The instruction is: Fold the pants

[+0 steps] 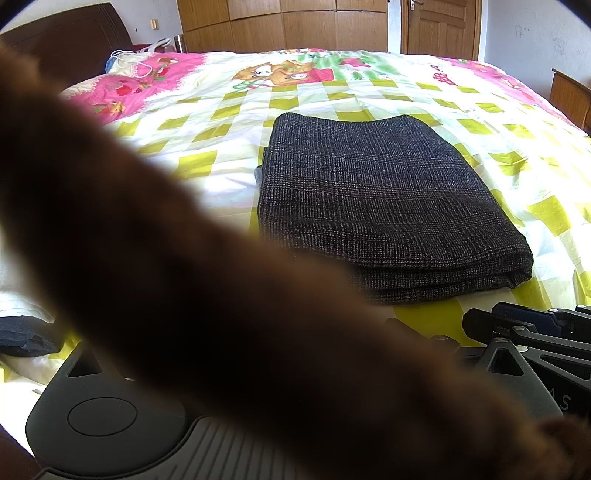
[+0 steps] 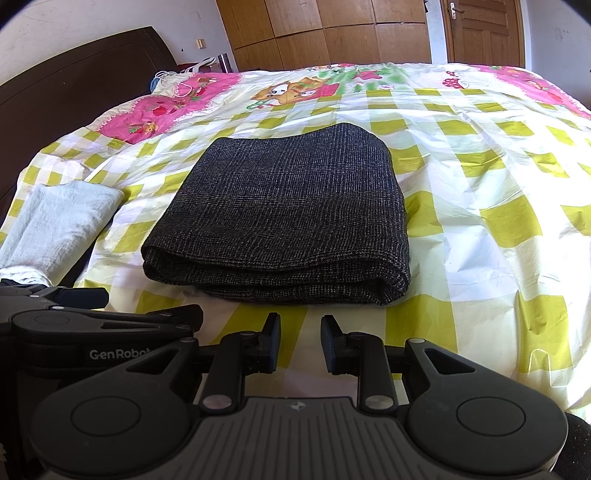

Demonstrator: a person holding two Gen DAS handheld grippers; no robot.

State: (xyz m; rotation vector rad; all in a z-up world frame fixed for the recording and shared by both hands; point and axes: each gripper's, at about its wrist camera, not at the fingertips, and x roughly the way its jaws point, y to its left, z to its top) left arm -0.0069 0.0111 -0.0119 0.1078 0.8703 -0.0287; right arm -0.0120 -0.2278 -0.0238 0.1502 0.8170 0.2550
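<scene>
Jaws of right gripper (image 2: 300,341) slightly parted, empty (left's hidden) — folded pants (image 2: 280,218) lie lengthwise ahead.

Folded dark tweed pants (image 1: 384,206) lie in a neat, thick rectangle on the checked yellow-and-white bedspread (image 1: 480,118), their stacked layers facing me at the near edge. A blurred brown shape (image 1: 177,266), too close to the lens for me to identify, cuts diagonally across the left and lower part of the picture and hides my left gripper's fingers; only the grey, ridged body (image 1: 110,424) shows below. At lower right, my right gripper (image 1: 524,332) rests near the pants without touching them. Beyond the bed stand a dark headboard (image 1: 74,33), wooden wardrobes (image 1: 280,22) and a door (image 1: 439,26).
</scene>
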